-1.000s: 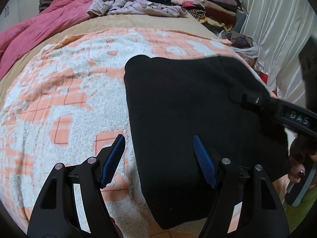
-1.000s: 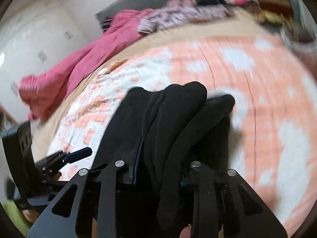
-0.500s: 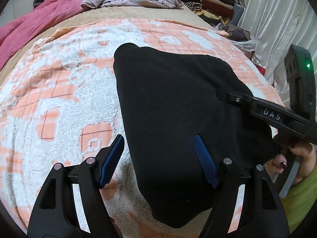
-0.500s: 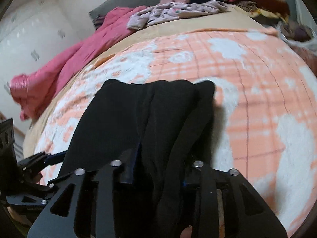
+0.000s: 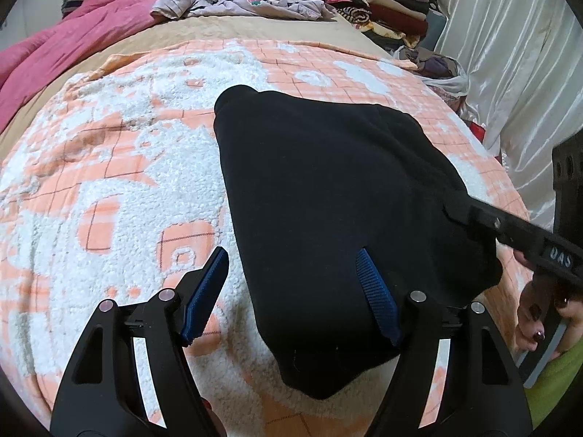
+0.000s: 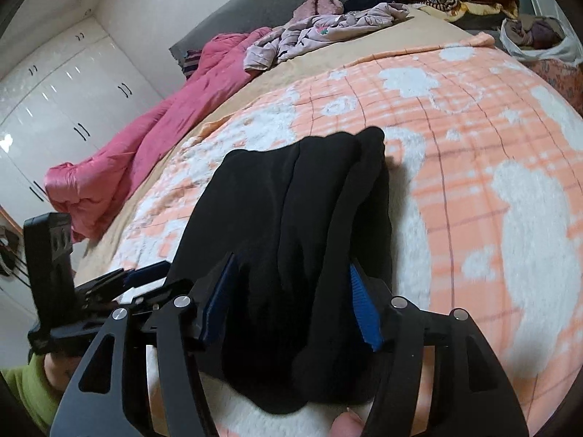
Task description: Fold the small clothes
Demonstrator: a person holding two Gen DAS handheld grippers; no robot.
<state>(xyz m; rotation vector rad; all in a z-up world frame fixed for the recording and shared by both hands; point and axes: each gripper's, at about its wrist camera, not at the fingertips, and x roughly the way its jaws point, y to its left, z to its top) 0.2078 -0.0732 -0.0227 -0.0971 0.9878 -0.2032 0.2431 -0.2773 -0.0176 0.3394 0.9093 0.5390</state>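
We see our right gripper opening around the black cloth on the blanket. Our left gripper is spread wide, holding nothing.

Folded black garment on patterned blanket

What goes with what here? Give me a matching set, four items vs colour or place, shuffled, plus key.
Items:
1. folded garment
2. quilt
3. blanket
4. stack of folded clothes

Descriptions:
A. pink, bunched along the far left side of the bed
B. black, lying on the blanket
C. far right corner, by the white curtain
D. orange and white, fluffy, spread over the bed

Pairs: 1-B, 2-A, 3-D, 4-C
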